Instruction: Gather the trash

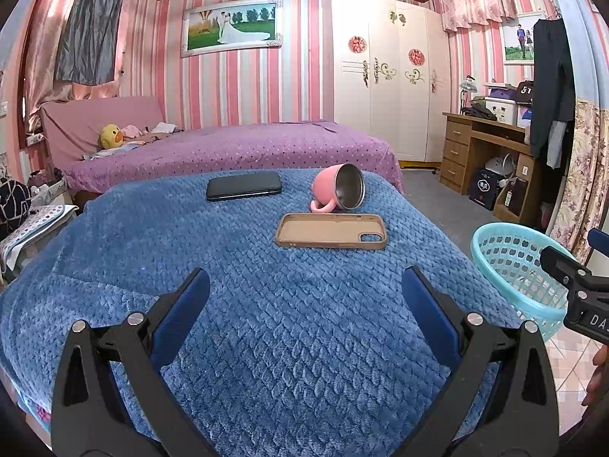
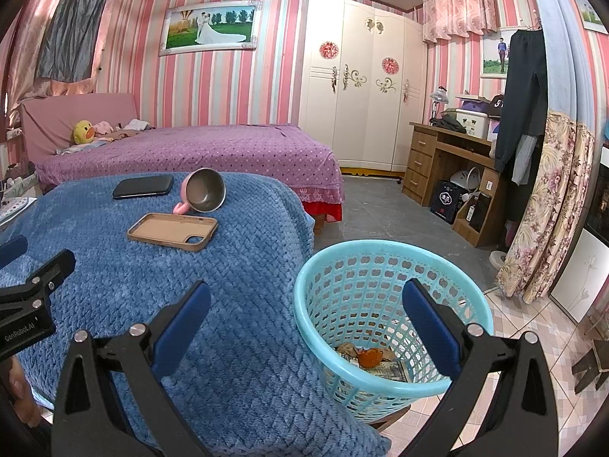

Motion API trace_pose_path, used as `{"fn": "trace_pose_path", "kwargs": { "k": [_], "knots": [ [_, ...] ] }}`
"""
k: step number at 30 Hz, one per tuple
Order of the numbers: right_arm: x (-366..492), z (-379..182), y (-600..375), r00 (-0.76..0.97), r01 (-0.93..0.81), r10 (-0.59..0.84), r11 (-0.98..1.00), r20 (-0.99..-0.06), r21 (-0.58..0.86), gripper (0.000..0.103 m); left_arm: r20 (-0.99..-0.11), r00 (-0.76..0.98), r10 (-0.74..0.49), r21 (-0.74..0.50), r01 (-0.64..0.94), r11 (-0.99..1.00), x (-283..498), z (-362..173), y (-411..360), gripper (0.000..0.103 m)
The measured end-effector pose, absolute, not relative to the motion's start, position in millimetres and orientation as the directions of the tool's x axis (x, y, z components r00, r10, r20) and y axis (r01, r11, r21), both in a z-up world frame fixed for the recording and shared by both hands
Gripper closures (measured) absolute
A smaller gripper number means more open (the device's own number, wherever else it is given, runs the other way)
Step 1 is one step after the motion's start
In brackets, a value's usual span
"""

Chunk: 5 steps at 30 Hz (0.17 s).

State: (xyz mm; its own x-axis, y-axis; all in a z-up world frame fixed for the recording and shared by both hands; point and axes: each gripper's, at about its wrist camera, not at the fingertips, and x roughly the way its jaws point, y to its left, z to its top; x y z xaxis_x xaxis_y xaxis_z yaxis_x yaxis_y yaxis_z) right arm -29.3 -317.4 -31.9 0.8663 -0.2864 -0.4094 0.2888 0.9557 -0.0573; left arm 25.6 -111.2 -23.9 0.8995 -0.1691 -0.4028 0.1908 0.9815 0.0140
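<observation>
A turquoise mesh basket (image 2: pixel 342 266) stands off the right edge of the blue blanket; it also shows in the left wrist view (image 1: pixel 495 243). Inside lie an orange peel (image 2: pixel 370 357), brown scraps (image 2: pixel 348 348) and printed paper (image 2: pixel 392 371). My right gripper (image 2: pixel 306 304) is open and empty, above the basket's near rim. My left gripper (image 1: pixel 306 293) is open and empty, low over the blanket (image 1: pixel 266 323). The right gripper's body (image 1: pixel 578 289) shows at the right edge of the left view.
On the blanket lie a tan phone case (image 1: pixel 331 230), a tipped pink mug (image 1: pixel 338 188) and a black phone (image 1: pixel 243 186). Behind are a purple bed (image 1: pixel 247 148), a white wardrobe (image 1: pixel 384 76) and a wooden desk (image 1: pixel 479 148).
</observation>
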Motion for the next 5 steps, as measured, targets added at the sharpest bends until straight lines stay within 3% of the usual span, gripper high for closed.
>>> {"fn": "trace_pose_path", "kwargs": {
  "k": [5],
  "knots": [
    [-28.3, -31.7, -316.9, 0.865, 0.29, -0.287, 0.955, -0.411, -0.056, 0.005, -0.402, 0.9, -0.168, 0.014, 0.19, 0.982, 25.5, -23.6, -111.1, 0.005]
  ]
}}
